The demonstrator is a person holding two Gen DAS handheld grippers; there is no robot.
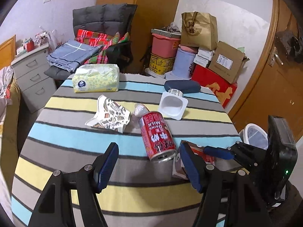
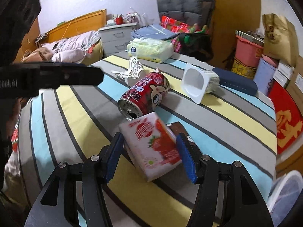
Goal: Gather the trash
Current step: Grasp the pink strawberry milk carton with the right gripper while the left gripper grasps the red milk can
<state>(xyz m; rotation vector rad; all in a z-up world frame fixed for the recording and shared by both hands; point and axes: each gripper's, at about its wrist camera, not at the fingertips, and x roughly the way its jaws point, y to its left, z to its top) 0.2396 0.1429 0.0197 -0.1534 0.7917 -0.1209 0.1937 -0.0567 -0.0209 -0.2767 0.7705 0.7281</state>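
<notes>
Right tool (image 2: 149,158) wide around carton (image 2: 151,149)

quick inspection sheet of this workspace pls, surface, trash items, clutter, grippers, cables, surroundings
surface: round table under a striped cloth.
job's things: red can on its side; strawberry carton lying near its open end; white cup tipped over; crumpled wrapper; clear plastic scrap behind the can.
clutter: tissue pack; dark blue case.
grippers: left gripper open, empty, near the can; right gripper open, straddling the carton, pads not pressing.
cables: nothing seen.
surroundings: white bin beside the table; stacked boxes; chair with blankets; drawer unit.
</notes>
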